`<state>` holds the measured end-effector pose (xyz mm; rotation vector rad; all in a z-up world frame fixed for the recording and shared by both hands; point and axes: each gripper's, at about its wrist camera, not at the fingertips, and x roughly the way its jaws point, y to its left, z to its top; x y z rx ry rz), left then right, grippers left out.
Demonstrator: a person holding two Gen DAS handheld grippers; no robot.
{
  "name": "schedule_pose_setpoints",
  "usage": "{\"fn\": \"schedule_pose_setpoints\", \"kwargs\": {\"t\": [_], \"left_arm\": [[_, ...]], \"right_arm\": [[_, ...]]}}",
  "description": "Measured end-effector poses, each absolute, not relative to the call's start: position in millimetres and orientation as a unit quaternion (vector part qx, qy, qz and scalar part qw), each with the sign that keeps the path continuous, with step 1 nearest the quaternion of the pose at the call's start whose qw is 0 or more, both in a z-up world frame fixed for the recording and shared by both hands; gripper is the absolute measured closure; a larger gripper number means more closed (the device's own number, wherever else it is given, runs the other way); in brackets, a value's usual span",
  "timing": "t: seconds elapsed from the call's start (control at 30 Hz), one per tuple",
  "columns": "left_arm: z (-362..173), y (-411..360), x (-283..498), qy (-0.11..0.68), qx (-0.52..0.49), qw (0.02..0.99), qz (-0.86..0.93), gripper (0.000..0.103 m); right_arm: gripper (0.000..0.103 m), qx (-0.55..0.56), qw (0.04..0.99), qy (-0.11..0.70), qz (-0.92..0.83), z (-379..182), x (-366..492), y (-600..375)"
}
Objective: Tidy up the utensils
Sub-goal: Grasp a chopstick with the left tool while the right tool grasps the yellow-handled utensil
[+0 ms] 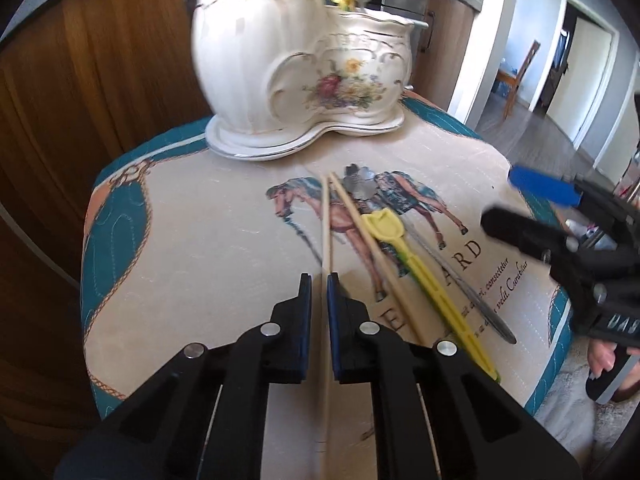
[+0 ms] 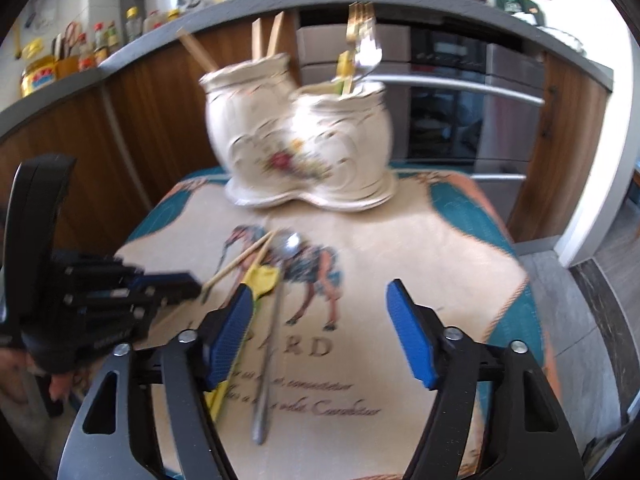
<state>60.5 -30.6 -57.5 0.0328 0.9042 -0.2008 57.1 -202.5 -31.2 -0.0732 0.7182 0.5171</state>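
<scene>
My left gripper [image 1: 319, 280] is shut on a pale wooden chopstick [image 1: 325, 216] that runs between its pads, low over the horse-print cloth [image 1: 192, 248]. A second chopstick [image 1: 360, 224], a yellow plastic utensil [image 1: 416, 268] and a metal spoon [image 1: 452, 268] lie to its right. My right gripper [image 2: 320, 300] is open and empty above the cloth, near the spoon [image 2: 276, 292] and yellow utensil [image 2: 264, 276]. The white floral two-pot ceramic holder [image 1: 296, 68] stands at the far edge; it also shows in the right wrist view [image 2: 296, 140], holding chopsticks [image 2: 264, 40] and forks [image 2: 362, 40].
The small table's cloth edges drop off on all sides. Wooden cabinets [image 1: 80, 80] stand behind and left. An oven [image 2: 460, 92] stands behind the holder. A doorway with a chair [image 1: 520, 72] lies far right. The left gripper [image 2: 100, 296] shows at the left of the right wrist view.
</scene>
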Motion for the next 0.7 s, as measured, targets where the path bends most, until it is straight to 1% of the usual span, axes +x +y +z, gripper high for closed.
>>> {"fn": "schedule_pose_setpoints", "kwargs": {"t": [0.03, 0.07, 0.13, 0.17, 0.23, 0.33, 0.47, 0.57, 0.6, 0.7], "left_arm": [[-57.3, -24.7, 59.6, 0.434, 0.009, 0.895, -0.1, 0.095], [-57.2, -21.1, 59.9, 0.433, 0.006, 0.896, -0.1, 0.095], [-57.9, -14.1, 59.2, 0.429, 0.003, 0.898, -0.095, 0.095], [-57.8, -11.2, 59.0, 0.428, -0.002, 0.898, -0.098, 0.095], [-58.7, -7.4, 59.9, 0.431, -0.009, 0.896, -0.107, 0.095], [-58.2, -7.7, 57.4, 0.431, 0.013, 0.895, -0.112, 0.094], [-57.5, -10.7, 59.1, 0.446, 0.032, 0.886, -0.124, 0.09], [-54.7, -12.2, 60.2, 0.464, 0.05, 0.874, -0.133, 0.087], [-54.0, -13.8, 61.1, 0.471, 0.06, 0.87, -0.136, 0.087], [-52.6, -18.7, 64.7, 0.488, 0.094, 0.856, -0.145, 0.087]], "right_arm": [[0.041, -0.042, 0.898, 0.354, 0.259, -33.1, 55.3, -197.8], [0.042, -0.049, 0.893, 0.359, 0.268, -34.9, 53.5, -192.8], [0.05, -0.063, 0.884, 0.367, 0.282, -38.1, 49.1, -182.7], [0.052, -0.068, 0.881, 0.37, 0.287, -39.3, 47.7, -178.1], [0.06, -0.086, 0.872, 0.381, 0.294, -44.1, 44.9, -166.6], [0.07, -0.112, 0.866, 0.392, 0.288, -52.2, 43.5, -154.7], [0.072, -0.119, 0.863, 0.398, 0.288, -55.7, 44.1, -148.2], [0.077, -0.126, 0.86, 0.402, 0.289, -57.9, 46.0, -143.8], [0.08, -0.127, 0.859, 0.403, 0.291, -57.9, 46.2, -143.1], [0.081, -0.118, 0.855, 0.409, 0.296, -58.9, 48.6, -144.3]]}}
